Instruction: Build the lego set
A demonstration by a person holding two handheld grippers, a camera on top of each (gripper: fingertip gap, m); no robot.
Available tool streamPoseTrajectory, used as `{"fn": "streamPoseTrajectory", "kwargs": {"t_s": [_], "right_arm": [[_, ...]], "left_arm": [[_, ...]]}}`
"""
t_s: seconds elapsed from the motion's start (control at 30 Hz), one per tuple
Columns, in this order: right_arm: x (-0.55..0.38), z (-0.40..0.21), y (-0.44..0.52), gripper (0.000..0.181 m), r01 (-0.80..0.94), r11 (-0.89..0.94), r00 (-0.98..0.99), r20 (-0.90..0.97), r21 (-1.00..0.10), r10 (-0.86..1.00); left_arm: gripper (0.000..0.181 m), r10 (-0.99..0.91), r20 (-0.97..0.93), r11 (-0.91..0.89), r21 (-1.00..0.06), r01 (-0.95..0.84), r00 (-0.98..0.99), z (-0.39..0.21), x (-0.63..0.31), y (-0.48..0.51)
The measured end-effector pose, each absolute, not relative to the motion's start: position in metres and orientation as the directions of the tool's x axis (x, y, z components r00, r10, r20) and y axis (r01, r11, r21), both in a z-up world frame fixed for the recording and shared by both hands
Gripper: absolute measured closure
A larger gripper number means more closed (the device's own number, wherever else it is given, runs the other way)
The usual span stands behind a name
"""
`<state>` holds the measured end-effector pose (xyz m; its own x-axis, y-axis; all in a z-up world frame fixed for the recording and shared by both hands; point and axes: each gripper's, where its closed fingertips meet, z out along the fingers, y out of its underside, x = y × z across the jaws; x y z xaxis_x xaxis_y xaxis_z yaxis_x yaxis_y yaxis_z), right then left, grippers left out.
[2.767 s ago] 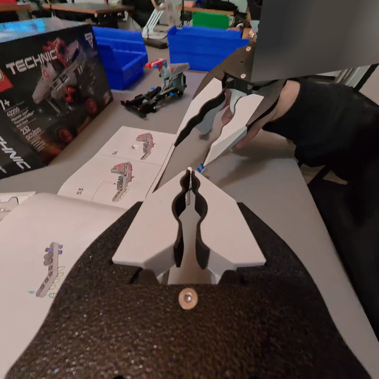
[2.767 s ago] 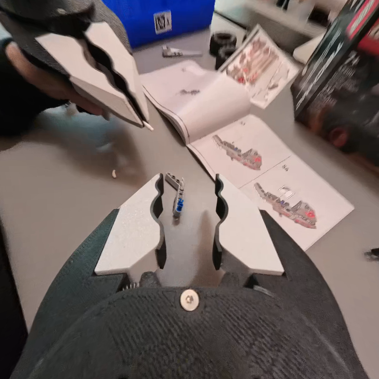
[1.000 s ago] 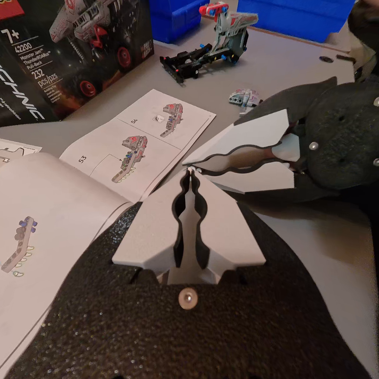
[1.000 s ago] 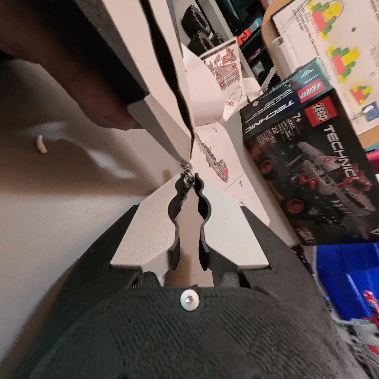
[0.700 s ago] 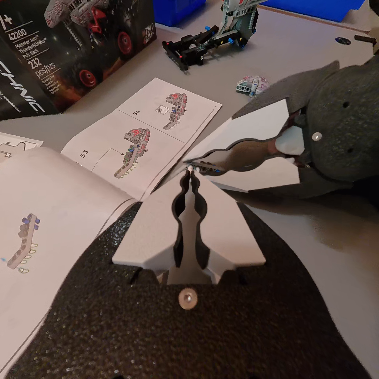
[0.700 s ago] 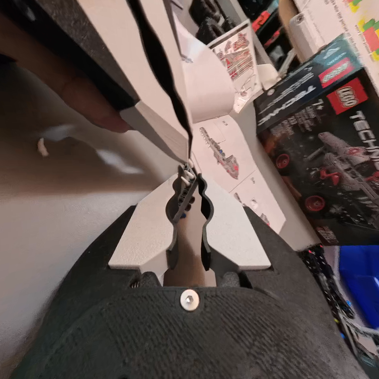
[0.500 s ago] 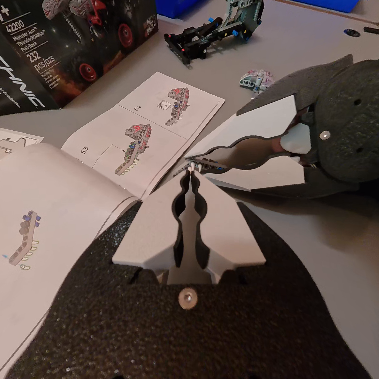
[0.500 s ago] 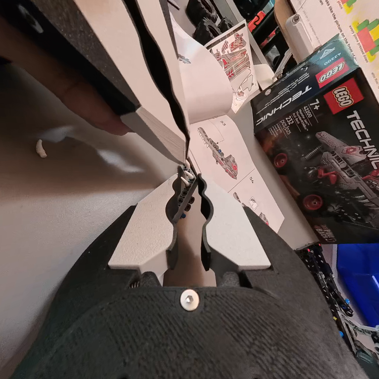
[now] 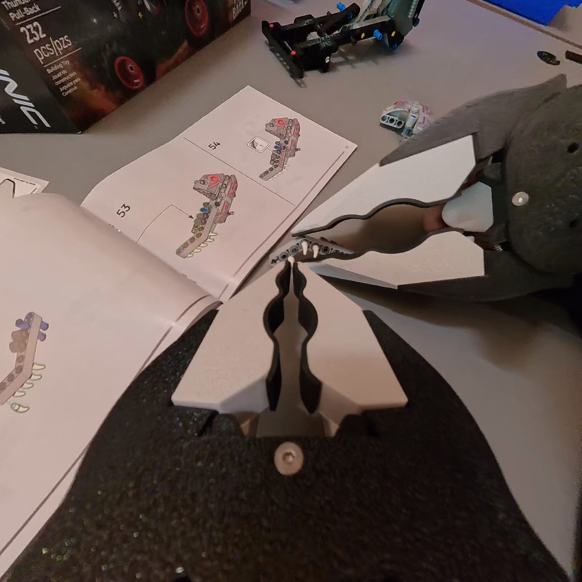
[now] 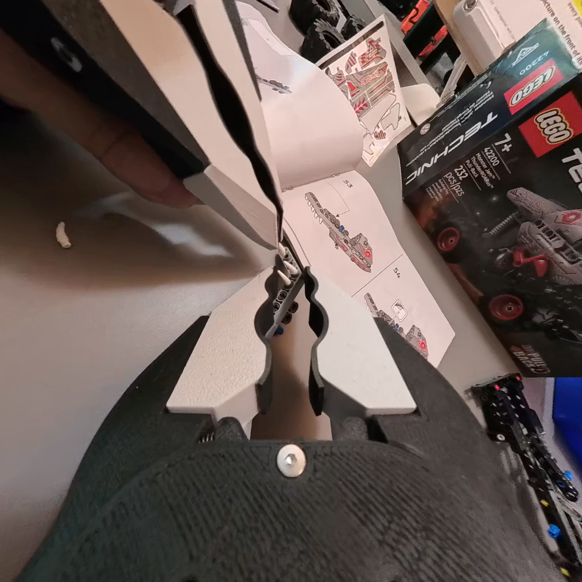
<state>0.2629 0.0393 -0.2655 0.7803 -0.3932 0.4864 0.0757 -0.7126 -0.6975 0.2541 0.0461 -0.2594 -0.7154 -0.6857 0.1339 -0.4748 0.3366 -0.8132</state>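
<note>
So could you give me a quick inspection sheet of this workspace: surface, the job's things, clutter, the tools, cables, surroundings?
Surface: grey table, bare in front.
Job's things: grey lego beam with two white teeth fitted; third white tooth; open instruction booklet; black chassis; small grey sub-assembly.
Clutter: loose white tooth; sticker sheet; lego box.
Tools: left tool shut on the third tooth; right tool shut on the beam.
Cables: nothing seen.
Surroundings: black tyres, blue bin.
</note>
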Motion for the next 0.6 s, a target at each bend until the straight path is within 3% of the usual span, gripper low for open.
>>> {"fn": "streamPoseTrajectory", "kwargs": {"t_s": [0.6], "right_arm": [[0.2567, -0.2631, 0.0414, 0.170, 0.183, -0.738, 0.725, 0.597, -0.649, -0.345]], "left_arm": [[0.181, -0.668, 0.141, 0.352, -0.805, -0.478, -0.731, -0.2617, 0.2526, 0.0421]]}}
